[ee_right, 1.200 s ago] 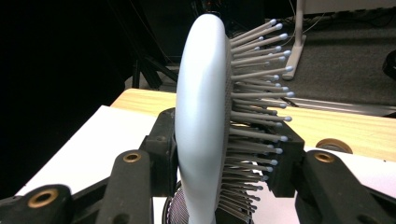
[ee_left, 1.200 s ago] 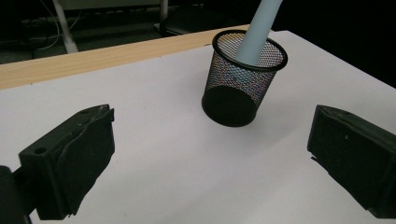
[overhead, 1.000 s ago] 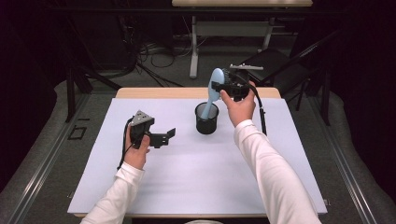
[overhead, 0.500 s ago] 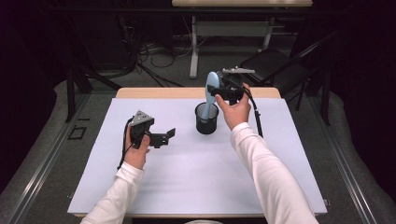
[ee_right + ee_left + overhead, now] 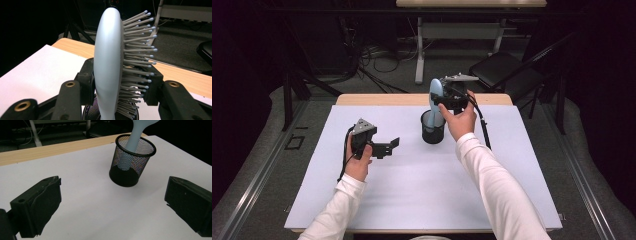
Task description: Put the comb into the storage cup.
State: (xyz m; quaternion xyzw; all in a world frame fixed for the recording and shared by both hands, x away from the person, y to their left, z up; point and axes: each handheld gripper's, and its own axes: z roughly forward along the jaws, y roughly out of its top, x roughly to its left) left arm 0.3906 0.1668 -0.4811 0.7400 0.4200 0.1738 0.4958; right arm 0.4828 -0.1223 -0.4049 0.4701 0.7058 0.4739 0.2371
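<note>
A light blue hairbrush [image 5: 435,91] stands upright with its handle down inside a black mesh cup [image 5: 432,128] at the table's middle back. My right gripper [image 5: 443,103] is shut on the brush head from the right, one pad on its smooth back and one on the bristles [image 5: 136,50]. In the right gripper view the brush [image 5: 108,62] sits between the jaws, with the cup's rim [image 5: 90,110] just below. My left gripper [image 5: 390,148] is open to the left of the cup, low over the table, pointing at it. Its view shows the cup [image 5: 130,166] and brush handle [image 5: 132,143] ahead.
A white sheet [image 5: 412,190] covers the table, with a strip of bare wood [image 5: 382,99] along the far edge. A black chair [image 5: 507,70], table legs and cables stand on the floor beyond. Dark floor lies to both sides.
My right gripper has shifted slightly left with the brush, the handle staying in the cup. The left gripper has not moved.
</note>
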